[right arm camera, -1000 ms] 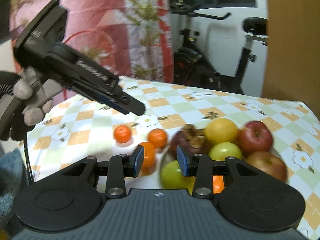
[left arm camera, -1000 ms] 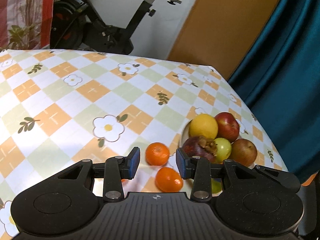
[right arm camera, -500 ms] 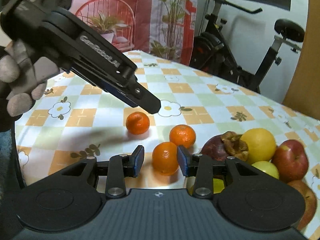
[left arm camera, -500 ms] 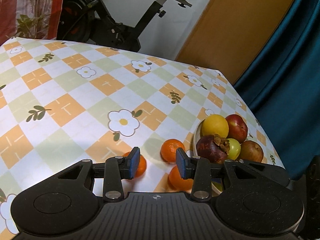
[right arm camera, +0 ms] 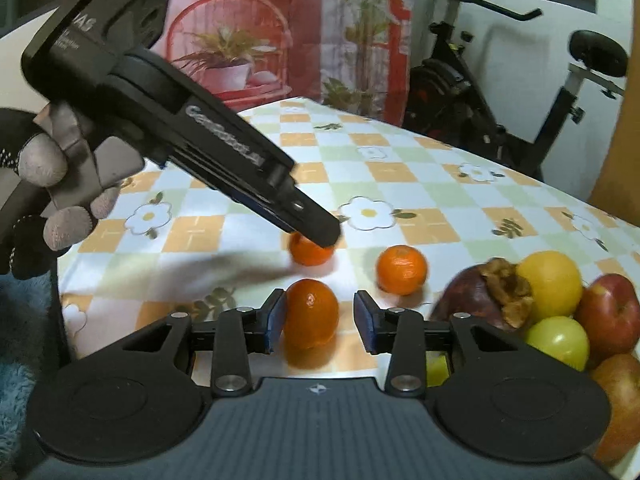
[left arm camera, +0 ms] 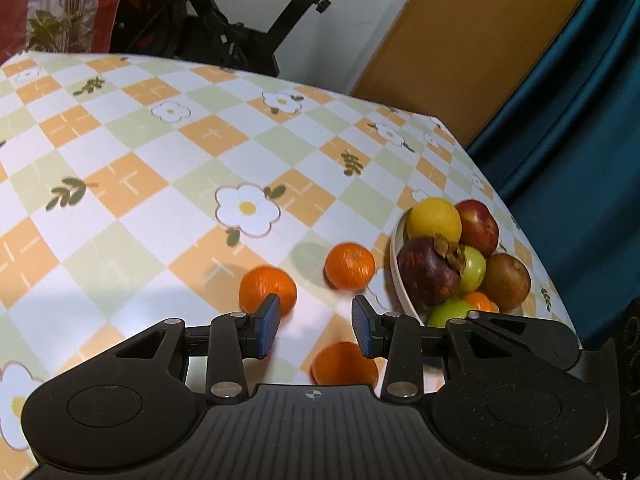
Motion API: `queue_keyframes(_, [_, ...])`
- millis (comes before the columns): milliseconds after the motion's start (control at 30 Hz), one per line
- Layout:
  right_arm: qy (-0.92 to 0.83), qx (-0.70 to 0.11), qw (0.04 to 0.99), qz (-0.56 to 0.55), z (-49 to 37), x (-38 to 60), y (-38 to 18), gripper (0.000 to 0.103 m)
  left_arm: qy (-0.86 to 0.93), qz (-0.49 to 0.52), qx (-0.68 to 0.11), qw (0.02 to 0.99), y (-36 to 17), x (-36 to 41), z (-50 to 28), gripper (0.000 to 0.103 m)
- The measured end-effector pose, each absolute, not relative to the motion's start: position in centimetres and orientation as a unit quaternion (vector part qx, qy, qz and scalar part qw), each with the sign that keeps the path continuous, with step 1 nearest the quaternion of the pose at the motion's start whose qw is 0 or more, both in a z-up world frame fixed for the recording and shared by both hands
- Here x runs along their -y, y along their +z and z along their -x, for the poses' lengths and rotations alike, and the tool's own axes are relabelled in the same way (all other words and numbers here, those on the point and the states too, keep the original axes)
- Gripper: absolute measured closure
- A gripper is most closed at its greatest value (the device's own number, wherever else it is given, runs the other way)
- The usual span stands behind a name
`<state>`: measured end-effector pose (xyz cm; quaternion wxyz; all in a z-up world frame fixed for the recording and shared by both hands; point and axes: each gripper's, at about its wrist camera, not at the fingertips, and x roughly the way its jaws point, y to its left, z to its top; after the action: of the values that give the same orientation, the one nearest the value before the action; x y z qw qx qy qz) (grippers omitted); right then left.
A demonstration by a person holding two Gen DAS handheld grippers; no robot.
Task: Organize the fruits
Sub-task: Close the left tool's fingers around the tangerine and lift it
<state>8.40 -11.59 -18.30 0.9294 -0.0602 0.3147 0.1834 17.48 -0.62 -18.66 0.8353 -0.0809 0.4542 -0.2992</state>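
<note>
Three mandarins lie loose on the checked tablecloth beside a white fruit bowl (left arm camera: 396, 264). My right gripper (right arm camera: 320, 322) is open around the near mandarin (right arm camera: 312, 318), which also shows low in the left wrist view (left arm camera: 344, 364). My left gripper (left arm camera: 314, 326) is open and empty above the table, its left finger just in front of the left mandarin (left arm camera: 267, 289). From the right wrist view, the left gripper's tips (right arm camera: 316, 230) hang over that same mandarin (right arm camera: 310, 251). The third mandarin (left arm camera: 349, 266) sits nearest the bowl (right arm camera: 402, 269).
The bowl holds a yellow citrus (left arm camera: 434, 220), red apples (left arm camera: 478, 222), a dark mangosteen (left arm camera: 428, 272), green fruits (left arm camera: 474, 268) and a small orange one. An exercise bike (left arm camera: 248, 28) stands behind the table. A teal curtain (left arm camera: 580, 120) hangs past the right table edge.
Both grippers have shifted left, away from the bowl. The near mandarin now lies between my right gripper's fingers. The left gripper's tips have come down over the left mandarin.
</note>
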Motion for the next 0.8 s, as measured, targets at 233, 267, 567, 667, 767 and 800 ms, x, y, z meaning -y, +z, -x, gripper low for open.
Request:
queue_keyframes(233, [0.199, -0.328, 0.922, 0.057, -8.4, 11.0, -19.3, 0.065, -0.311, 0.093, -0.476, 0.817, -19.8, 0.2, -16.4, 0.06])
queue_keyframes(267, [0.2, -0.328, 0.922, 0.054, -8.3, 11.1, -19.4, 0.065, -0.312, 0.096, -0.477, 0.816, -19.9, 0.2, -16.2, 0.059])
queue_keyframes(567, [0.199, -0.329, 0.923, 0.028, -7.9, 11.7, -19.5, 0.065, -0.326, 0.108, -0.487, 0.803, -20.3, 0.7, -15.5, 0.058])
queue_keyframes(667, [0.196, -0.33, 0.923, 0.018, -7.7, 12.0, -19.5, 0.065, -0.326, 0.098, -0.49, 0.803, -20.5, 1.0, -15.1, 0.058])
queue_keyframes(767, [0.194, -0.331, 0.924, 0.009, -7.6, 12.3, -19.5, 0.065, -0.327, 0.103, -0.489, 0.802, -20.9, 1.2, -15.0, 0.059])
queue_keyframes(800, [0.193, -0.33, 0.924, 0.007, -7.6, 12.4, -19.5, 0.065, -0.327, 0.107, -0.489, 0.801, -21.0, 1.2, -15.0, 0.059])
